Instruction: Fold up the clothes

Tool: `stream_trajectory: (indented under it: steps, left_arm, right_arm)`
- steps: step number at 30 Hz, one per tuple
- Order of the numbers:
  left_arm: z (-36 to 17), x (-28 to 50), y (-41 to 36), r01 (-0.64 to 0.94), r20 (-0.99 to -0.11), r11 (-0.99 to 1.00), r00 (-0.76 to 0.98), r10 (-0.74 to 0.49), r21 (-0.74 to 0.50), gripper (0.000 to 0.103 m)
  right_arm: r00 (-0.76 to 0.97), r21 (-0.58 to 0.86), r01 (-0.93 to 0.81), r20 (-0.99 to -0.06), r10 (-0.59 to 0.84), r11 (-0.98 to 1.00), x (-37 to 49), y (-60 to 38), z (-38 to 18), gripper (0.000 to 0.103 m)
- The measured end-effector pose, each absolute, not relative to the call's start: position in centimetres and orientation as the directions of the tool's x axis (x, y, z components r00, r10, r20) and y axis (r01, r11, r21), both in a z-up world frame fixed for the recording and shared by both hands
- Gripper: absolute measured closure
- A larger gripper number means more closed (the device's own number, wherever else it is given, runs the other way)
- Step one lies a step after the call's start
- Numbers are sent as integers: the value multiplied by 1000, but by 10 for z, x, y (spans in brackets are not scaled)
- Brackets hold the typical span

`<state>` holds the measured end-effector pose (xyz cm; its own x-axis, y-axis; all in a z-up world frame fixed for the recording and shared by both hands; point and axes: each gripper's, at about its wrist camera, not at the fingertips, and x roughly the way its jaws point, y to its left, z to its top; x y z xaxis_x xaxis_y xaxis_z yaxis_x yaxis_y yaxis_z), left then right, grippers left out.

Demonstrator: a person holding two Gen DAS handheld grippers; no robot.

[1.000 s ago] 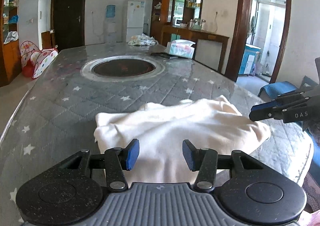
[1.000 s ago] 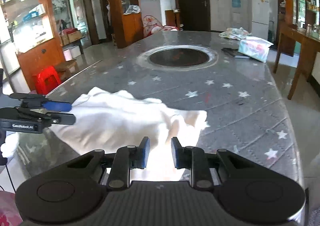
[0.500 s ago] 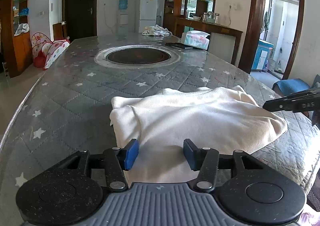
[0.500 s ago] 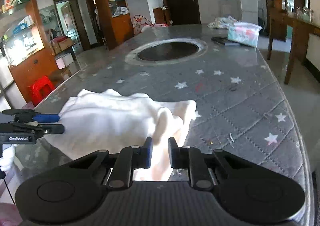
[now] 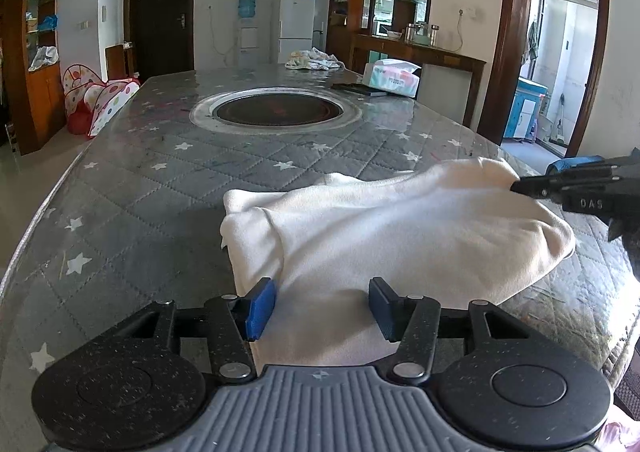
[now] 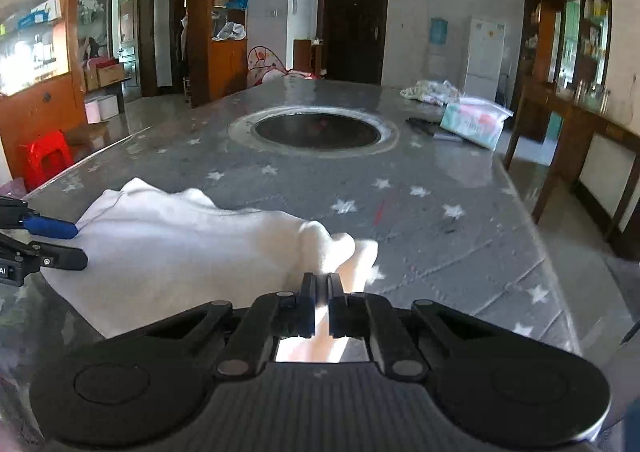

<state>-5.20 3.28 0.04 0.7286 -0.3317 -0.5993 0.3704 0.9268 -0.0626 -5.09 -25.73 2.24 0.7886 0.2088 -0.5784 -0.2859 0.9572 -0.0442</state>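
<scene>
A cream-white garment (image 5: 400, 236) lies rumpled on the near end of the grey star-patterned table (image 5: 160, 187); it also shows in the right wrist view (image 6: 180, 248). My left gripper (image 5: 322, 304) is open, its blue pads on either side of the garment's near edge, which hangs over the table edge. My right gripper (image 6: 321, 302) is shut on the garment's near right corner. The right gripper shows in the left wrist view (image 5: 576, 187) at the cloth's right edge. The left gripper shows in the right wrist view (image 6: 48, 244) at the cloth's left edge, open.
A round dark hotplate (image 5: 276, 111) is set in the table's middle. A tissue pack (image 5: 394, 77), a dark flat item (image 5: 358, 88) and a bundle of cloth (image 5: 314, 60) lie at the far end. A red stool (image 6: 46, 159) stands on the floor to the left.
My right gripper has closed on the garment's corner and pulled it, stretching the cloth. My left gripper stayed open and shifted left along the near edge.
</scene>
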Motion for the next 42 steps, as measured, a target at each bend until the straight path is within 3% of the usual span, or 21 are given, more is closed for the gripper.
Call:
stream_trajectory:
  steps: [5,12,16,18,21,22,25,32,38,42]
  left_arm:
    - [0,-53,33,373,-597,926,729,-334,-62,47]
    - [1,-53,33,374,-602,925,723,-338,-70,42]
    - [6,-51,31,369,-606,925,718,-343,-87,26]
    - [9,-50,30,372,-600,924,719,-349,-91,23]
    - [15,-47,28,372,-589,924,728,-351,-92,2]
    - [16,-45,27,375,-580,923,733,-355,-90,0]
    - [18,-38,27,380,-567,920,739,-364,-95,0]
    - [16,-17,29,375,-570,912,718,-399,-165,0]
    - [13,3,28,350,-582,915,709,-398,-200,0]
    - [7,17,27,306,-606,924,699,-381,-228,0]
  right_arm:
    - [792,-125,-273,-592,149,954,-46,-253,4,100]
    - [792,-117,-219,-601,106,969,-38,-268,9,103]
    - [816,-101,-229,-562,134,968,-43,-265,23,101]
    - [810,-49,-252,-557,183,967,-41,-265,30,98]
    - [800,-36,-298,-555,229,954,-36,-254,33,94]
    - [794,-32,-312,-557,242,950,-33,-250,32,92]
    - [772,-9,-335,-576,270,942,-23,-242,26,82]
    - [732,30,-322,-626,269,946,-7,-239,9,77]
    - [736,42,-318,-618,275,947,-8,-240,7,57]
    - [745,49,-315,-605,279,948,-10,-239,4,50]
